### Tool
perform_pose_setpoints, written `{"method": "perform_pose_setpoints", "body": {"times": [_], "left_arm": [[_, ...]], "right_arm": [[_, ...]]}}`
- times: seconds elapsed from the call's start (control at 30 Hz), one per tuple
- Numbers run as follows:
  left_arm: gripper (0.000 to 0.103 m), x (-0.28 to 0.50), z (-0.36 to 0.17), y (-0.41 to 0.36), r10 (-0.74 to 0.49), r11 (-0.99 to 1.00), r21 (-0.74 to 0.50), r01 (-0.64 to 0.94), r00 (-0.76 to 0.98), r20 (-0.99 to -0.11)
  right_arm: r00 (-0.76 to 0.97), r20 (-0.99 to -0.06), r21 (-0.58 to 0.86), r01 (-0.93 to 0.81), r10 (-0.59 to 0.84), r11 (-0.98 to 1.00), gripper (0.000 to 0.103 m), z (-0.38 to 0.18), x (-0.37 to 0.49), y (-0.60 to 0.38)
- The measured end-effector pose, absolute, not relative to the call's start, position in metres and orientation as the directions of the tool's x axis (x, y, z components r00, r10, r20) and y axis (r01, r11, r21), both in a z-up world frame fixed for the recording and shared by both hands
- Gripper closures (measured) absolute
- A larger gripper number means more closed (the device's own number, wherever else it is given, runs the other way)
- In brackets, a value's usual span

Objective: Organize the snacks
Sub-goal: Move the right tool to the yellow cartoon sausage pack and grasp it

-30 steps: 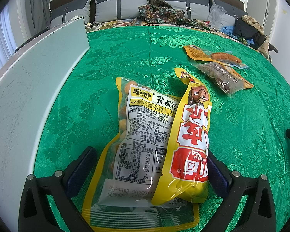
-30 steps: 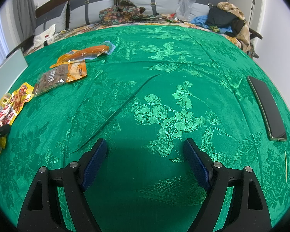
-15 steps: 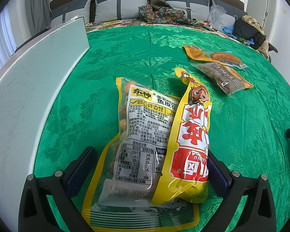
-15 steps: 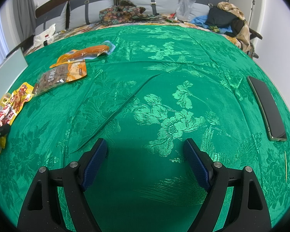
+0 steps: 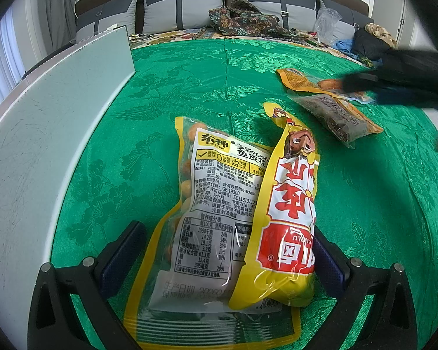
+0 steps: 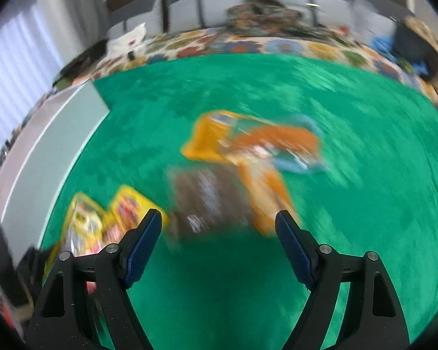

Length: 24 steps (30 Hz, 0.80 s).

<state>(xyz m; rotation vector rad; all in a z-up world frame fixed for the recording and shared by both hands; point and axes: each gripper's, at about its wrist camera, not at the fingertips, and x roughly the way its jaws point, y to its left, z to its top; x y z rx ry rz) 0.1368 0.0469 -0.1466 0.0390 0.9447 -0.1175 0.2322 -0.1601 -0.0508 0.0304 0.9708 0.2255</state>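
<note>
In the left wrist view my left gripper (image 5: 227, 250) is open, its fingers either side of two snack bags lying on the green cloth: a clear-and-yellow peanut bag (image 5: 216, 215) and a yellow-and-red bag (image 5: 289, 218) lying over its right side. Farther right lie a dark brown snack pack (image 5: 335, 116) and an orange pack (image 5: 306, 80). My right gripper (image 6: 219, 227) is open and empty, above the cloth just short of the brown pack (image 6: 210, 198) and orange pack (image 6: 254, 143); that view is motion-blurred. The right gripper shows as a dark blur in the left view (image 5: 394, 84).
A pale grey board (image 5: 43, 134) stands along the left edge of the green cloth (image 5: 189, 81). Cushions (image 5: 181, 8) and a heap of patterned cloth (image 5: 248, 20) lie at the back, with dark clothes at the back right (image 5: 373, 43).
My right gripper has swung fast to the left, from the bare right part of the cloth to the brown and orange packs. The left gripper and its two bags have not moved.
</note>
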Motion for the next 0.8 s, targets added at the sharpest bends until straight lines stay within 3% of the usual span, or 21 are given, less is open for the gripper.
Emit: {"method": "perform_pose_setpoints", "body": {"times": [0.2,0.33,0.57,0.7,0.8], "left_arm": [[0.0,0.136,-0.147,0.048,-0.084,0.993,-0.019,0.118,0.58,-0.81],[0.0,0.138,-0.147,0.045,-0.084,0.993,-0.019,0.118,0.58,-0.81],[0.0,0.14,-0.147,0.042,-0.082,0.993,-0.016,0.118,0.58,-0.81],[0.0,0.14,-0.147,0.042,-0.084,0.993,-0.018,0.118,0.58,-0.81],[0.0,0.14,-0.146,0.04,-0.1,0.987,-0.013,0.161,0.545,-0.832]], "right_arm": [[0.475,-0.872,0.005,-0.227,0.115,0.974,0.021,-0.094,0.277,-0.116],[0.494,-0.863,-0.08,-0.34,0.106,0.937,0.022,-0.102,0.262,-0.125],[0.357,-0.924,-0.12,-0.613,0.139,0.781,0.022,-0.097,0.199,-0.172],[0.38,-0.921,-0.174,-0.598,0.086,0.782,0.021,-0.084,0.157,-0.214],[0.432,-0.886,-0.066,-0.478,0.169,0.876,0.02,-0.056,0.135,-0.245]]}}
